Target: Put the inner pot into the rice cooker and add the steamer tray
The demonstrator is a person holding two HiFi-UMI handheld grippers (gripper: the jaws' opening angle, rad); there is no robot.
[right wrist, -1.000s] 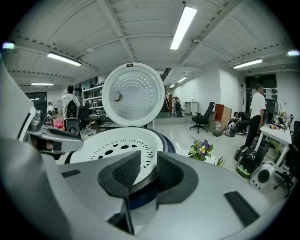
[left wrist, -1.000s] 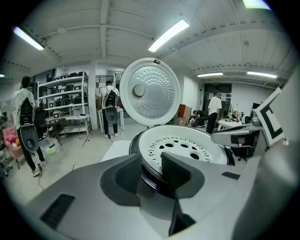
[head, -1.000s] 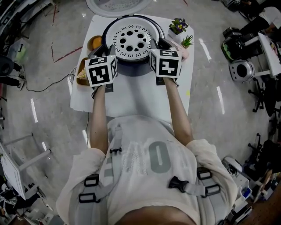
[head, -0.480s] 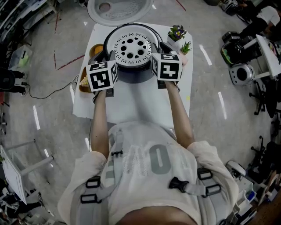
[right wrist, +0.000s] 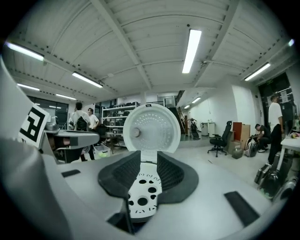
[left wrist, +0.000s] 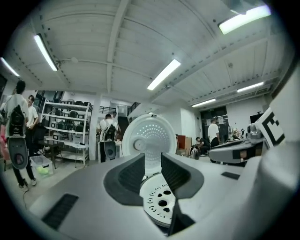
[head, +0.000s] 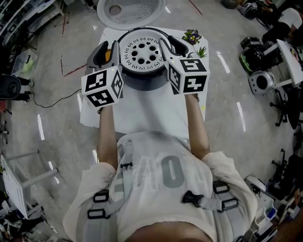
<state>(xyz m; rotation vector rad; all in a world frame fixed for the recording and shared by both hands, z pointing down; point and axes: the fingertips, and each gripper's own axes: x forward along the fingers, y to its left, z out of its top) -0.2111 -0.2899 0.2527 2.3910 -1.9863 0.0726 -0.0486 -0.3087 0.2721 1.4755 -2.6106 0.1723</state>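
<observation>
White surface carries the rice cooker, lid swung open at the far side. Perforated steamer tray sits in the cooker mouth. Left hand-held gripper and right hand-held gripper flank the tray from above: jaws part open, pads gripping nothing.

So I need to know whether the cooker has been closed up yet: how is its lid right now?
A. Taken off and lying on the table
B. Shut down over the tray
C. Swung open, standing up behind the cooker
C: the lid stands swung up behind the rice cooker, and the steamer tray with its holes shows uncovered in the cooker's mouth.
</observation>
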